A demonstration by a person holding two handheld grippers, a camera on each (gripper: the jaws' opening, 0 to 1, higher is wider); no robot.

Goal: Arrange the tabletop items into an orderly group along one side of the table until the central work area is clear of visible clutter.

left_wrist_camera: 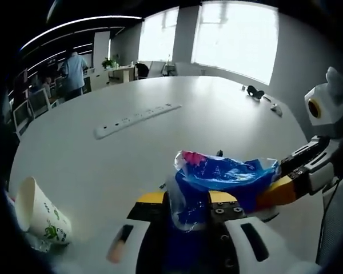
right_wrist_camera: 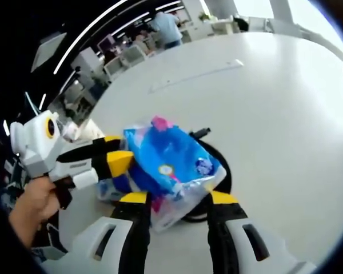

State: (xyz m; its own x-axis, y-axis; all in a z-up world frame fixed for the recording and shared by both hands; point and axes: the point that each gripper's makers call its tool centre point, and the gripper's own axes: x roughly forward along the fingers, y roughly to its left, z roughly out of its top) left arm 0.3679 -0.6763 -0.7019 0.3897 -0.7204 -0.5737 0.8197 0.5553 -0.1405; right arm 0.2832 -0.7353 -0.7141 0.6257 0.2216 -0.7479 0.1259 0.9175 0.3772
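A blue plastic packet [left_wrist_camera: 223, 174] with a pink end hangs low over the white table [left_wrist_camera: 217, 114]. My left gripper [left_wrist_camera: 187, 200] is shut on its near end, the yellow-tipped jaws pressing on both sides. My right gripper [left_wrist_camera: 288, 171] comes in from the right and pinches the packet's other end. In the right gripper view the packet [right_wrist_camera: 168, 157] sits between the right gripper's [right_wrist_camera: 177, 200] jaws, and the left gripper [right_wrist_camera: 111, 153] holds its left edge. A black cable loop [right_wrist_camera: 222, 168] lies on the table under the packet.
A paper cup [left_wrist_camera: 40, 217] with green print lies on its side at the near left. A white power strip [left_wrist_camera: 134, 120] lies mid-table. A small black object [left_wrist_camera: 254, 91] sits at the far edge. A person [left_wrist_camera: 74, 71] stands at desks beyond. A hand [right_wrist_camera: 31, 205] holds the left gripper.
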